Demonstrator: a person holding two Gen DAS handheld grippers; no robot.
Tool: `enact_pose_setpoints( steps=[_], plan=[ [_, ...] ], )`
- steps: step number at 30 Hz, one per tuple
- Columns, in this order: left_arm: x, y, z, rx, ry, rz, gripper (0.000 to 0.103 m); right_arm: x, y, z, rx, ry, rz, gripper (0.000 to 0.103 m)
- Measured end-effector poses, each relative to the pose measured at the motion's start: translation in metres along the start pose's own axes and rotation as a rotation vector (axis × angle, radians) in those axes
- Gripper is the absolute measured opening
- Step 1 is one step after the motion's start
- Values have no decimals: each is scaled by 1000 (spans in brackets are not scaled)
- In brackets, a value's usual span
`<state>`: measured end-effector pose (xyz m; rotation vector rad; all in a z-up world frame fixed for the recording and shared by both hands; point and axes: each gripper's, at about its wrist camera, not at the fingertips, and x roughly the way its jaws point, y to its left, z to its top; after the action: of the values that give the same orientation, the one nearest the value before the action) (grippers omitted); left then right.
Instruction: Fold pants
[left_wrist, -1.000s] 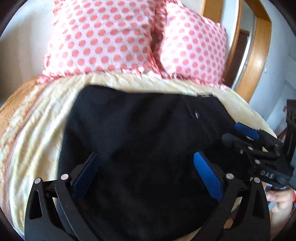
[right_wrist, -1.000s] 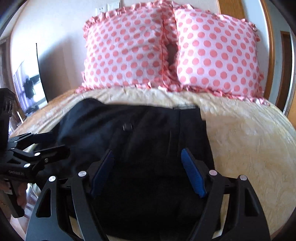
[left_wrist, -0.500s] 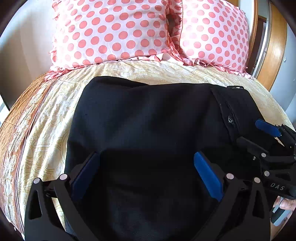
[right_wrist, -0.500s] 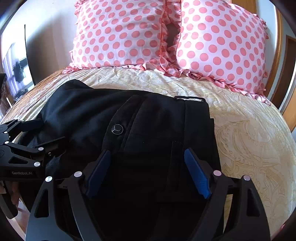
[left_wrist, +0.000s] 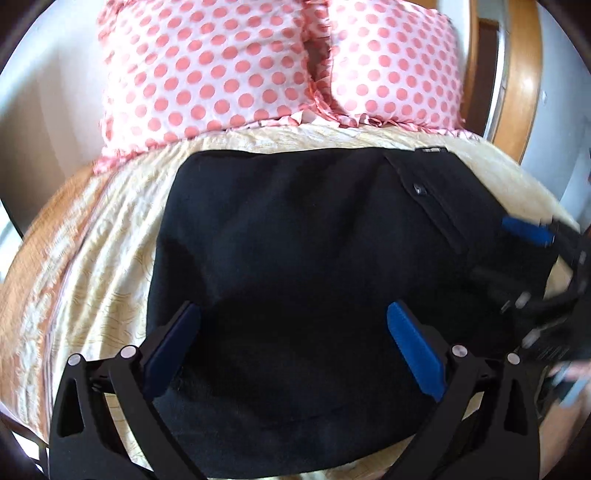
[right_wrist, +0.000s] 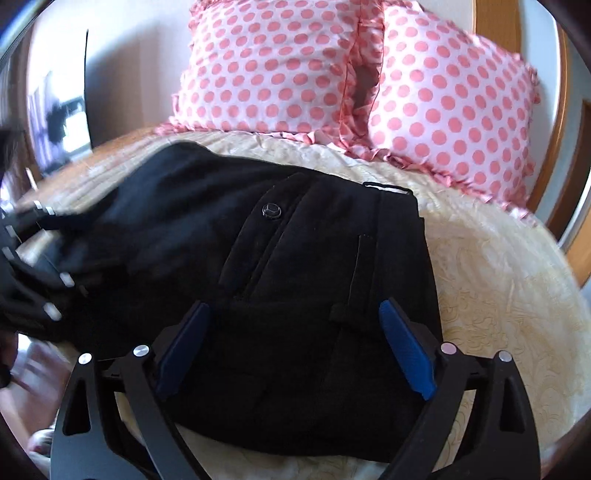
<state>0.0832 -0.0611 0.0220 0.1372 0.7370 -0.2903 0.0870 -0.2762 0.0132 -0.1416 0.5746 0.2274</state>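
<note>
The black pants look soft and limp; best pinched at the lower-frame hem. Left gripper gapes empty; right gripper has just been opening, clamping nothing.

Both cameras ride on the handheld tools and look forward and downward along their fingers, close above the near edge of the bed. The left wrist view faces the black pants from their left part, with the right tool blurred at its right edge. The right wrist view faces the pants' buttoned right part, with the left tool blurred at its left edge. Both share the pants, the cream bedspread and the two polka-dot pillows at the far end.
</note>
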Motion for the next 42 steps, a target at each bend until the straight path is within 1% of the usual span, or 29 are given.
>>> enact_pose_setpoints(
  steps=[2, 3, 4, 5, 7, 9, 12, 13, 14, 16, 19, 22, 25, 27, 31, 32, 33, 34, 36, 37, 38, 39, 40, 42],
  plan=[
    [-3, 3, -2, -12, -13, -17, 101, -14, -21, 6, 88, -55, 40, 94],
    [-5, 5, -4, -20, -20, -32, 101, -21, -41, 12, 166, -81, 73, 94],
    [-6, 7, -5, -28, -27, -47, 101, -23, -61, 17, 243, -85, 111, 94],
    [-7, 9, -6, -32, -32, -54, 101, -22, -75, 20, 294, -79, 140, 94],
    [-7, 9, -7, -34, -44, -60, 101, -9, -107, 29, 395, -29, 209, 94],
    [-7, 7, -8, -23, -51, -52, 101, 8, -124, 35, 440, 21, 235, 91],
    [-7, 6, -10, -15, -60, -54, 101, 38, -136, 37, 495, 106, 325, 78],
    [-8, 6, -10, -16, -59, -56, 101, 47, -137, 36, 511, 135, 350, 70],
    [-8, 6, -10, -16, -58, -59, 101, 56, -138, 35, 528, 160, 354, 68],
    [-8, 7, -9, -17, -54, -65, 101, 64, -138, 32, 536, 189, 346, 67],
    [-7, 7, -9, -13, -55, -69, 101, 71, -135, 33, 512, 187, 335, 64],
    [-7, 7, -9, -12, -55, -67, 101, 74, -130, 35, 476, 191, 331, 53],
    [-7, 7, -10, -9, -60, -63, 101, 68, -121, 39, 378, 162, 293, 44],
    [-7, 6, -11, -7, -64, -59, 101, 65, -117, 40, 331, 144, 271, 43],
    [-7, 5, -12, -6, -77, -56, 101, 75, -123, 38, 369, 167, 288, 44],
    [-7, 6, -12, -11, -81, -62, 101, 74, -123, 39, 364, 161, 286, 41],
    [-9, 9, -12, -28, -86, -83, 101, 69, -118, 41, 323, 140, 259, 37],
    [-12, 11, -12, -50, -91, -109, 101, 64, -113, 42, 287, 120, 235, 32],
    [-21, 25, -10, -129, -116, -188, 101, 50, -98, 45, 175, 59, 169, 28],
    [-25, 34, -9, -171, -138, -206, 101, 44, -91, 46, 128, 28, 162, 21],
    [-30, 42, -7, -210, -165, -208, 101, 39, -86, 46, 97, 3, 156, 21],
    [-36, 55, -4, -260, -202, -196, 101, 32, -78, 46, 42, -26, 131, 21],
    [-40, 63, -1, -290, -223, -188, 101, 29, -72, 47, -2, -38, 112, 20],
    [-39, 83, 9, -332, -228, -189, 101, 31, -68, 48, -20, -29, 103, 20]
  ],
)
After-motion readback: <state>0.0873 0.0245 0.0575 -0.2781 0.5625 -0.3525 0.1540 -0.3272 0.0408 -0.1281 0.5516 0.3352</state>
